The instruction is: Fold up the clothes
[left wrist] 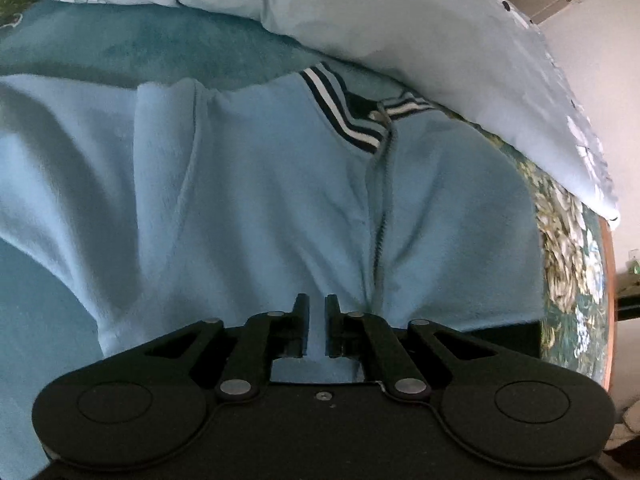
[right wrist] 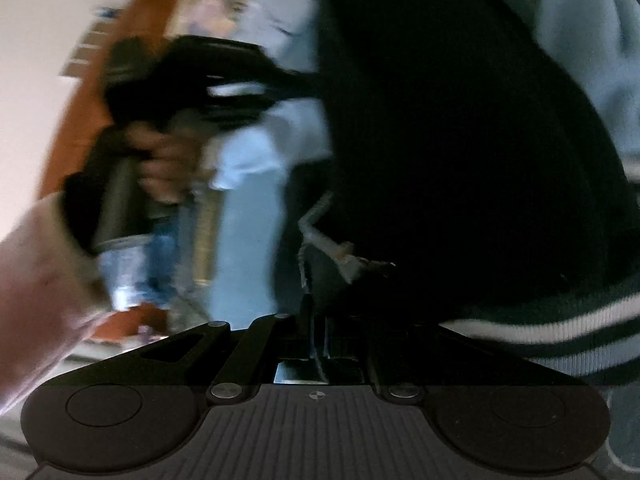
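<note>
A light blue fleece jacket [left wrist: 280, 200] with a navy-and-white striped collar [left wrist: 344, 120] and a front zipper [left wrist: 378, 216] is spread over a teal blanket [left wrist: 140, 44]. My left gripper [left wrist: 317, 312] is shut on the jacket's near edge, with blue cloth pinched between the fingers. The right wrist view is blurred. There the jacket's dark inner side [right wrist: 460, 140] and striped hem [right wrist: 560, 332] fill the right half. My right gripper [right wrist: 316, 320] is shut on the jacket's zipper edge [right wrist: 344, 258]. A hand [right wrist: 164, 160] holds the left gripper [right wrist: 296, 80] against the dark cloth.
A pale blue quilt [left wrist: 400, 20] lies bunched behind the jacket. A floral sheet [left wrist: 568, 264] runs along the bed's right edge, with a wooden rim [left wrist: 610, 280] and a wall beyond. A sleeve [right wrist: 44, 272] enters the right wrist view from the lower left.
</note>
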A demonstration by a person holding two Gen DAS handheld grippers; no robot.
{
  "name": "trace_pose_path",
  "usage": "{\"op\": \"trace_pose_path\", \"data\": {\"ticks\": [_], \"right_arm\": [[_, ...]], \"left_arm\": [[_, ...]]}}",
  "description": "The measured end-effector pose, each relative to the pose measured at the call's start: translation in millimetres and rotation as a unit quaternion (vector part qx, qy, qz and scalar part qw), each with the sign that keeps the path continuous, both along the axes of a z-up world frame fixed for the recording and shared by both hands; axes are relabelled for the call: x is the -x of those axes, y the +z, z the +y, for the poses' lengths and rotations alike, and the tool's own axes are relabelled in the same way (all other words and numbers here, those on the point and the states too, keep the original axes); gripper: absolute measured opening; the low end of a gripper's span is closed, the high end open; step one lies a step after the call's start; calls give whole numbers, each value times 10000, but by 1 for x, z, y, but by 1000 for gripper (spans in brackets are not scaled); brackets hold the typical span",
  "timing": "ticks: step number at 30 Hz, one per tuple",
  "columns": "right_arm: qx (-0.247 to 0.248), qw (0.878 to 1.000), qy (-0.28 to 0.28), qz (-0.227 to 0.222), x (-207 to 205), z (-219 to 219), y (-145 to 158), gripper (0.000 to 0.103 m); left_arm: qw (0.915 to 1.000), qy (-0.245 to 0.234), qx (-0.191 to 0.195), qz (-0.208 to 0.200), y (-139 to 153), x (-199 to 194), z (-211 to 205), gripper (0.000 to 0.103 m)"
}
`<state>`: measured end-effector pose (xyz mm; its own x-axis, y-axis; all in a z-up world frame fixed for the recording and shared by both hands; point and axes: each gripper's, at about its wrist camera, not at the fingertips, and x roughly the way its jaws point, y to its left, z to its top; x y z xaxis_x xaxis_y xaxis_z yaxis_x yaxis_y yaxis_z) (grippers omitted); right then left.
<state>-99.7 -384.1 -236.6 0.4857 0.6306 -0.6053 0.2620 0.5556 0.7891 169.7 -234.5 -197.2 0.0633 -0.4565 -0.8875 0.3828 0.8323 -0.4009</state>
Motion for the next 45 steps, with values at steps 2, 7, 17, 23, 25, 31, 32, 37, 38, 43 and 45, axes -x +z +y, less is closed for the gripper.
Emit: {"op": "trace_pose_path", "data": {"ticks": [2,7,17,23,25,31,32,37,38,43,45], "right_arm": [[210,9997,22,101,0,1,0,4],[364,9991,27,-230,6,-13,35,30],[1781,9667,-1839,1,50,-108,92,51],[2038,9578,-1938,587,28,-111,56,44],[2010,9567,-1981,714,21,-104,47,39],[2059,9561,-1878,911,4,-94,34,34],[2077,9555,-1867,948,1,-95,32,30],[2089,9579,-1729,946,-3,-102,31,8],[2138,9577,-1694,920,-2,-104,33,7],[2716,9446,-1684,753,8,-141,57,5],[3092,9312,-1800,701,13,-172,70,5]], "left_arm": [[10000,-48,-16,-13,1,7,1,5],[9998,72,47,-193,15,23,6,19],[9889,307,-311,-1418,50,69,13,55],[9822,-230,-751,-1708,40,99,7,69],[9838,-260,-760,-1599,36,102,11,71],[9894,34,-772,-1230,33,104,34,72],[9898,84,-777,-1190,33,105,37,72],[9892,231,-825,-1189,37,108,38,73],[9891,262,-830,-1190,39,109,37,73],[9883,416,-854,-1192,44,113,28,74],[9879,478,-863,-1193,47,115,25,74]]}}
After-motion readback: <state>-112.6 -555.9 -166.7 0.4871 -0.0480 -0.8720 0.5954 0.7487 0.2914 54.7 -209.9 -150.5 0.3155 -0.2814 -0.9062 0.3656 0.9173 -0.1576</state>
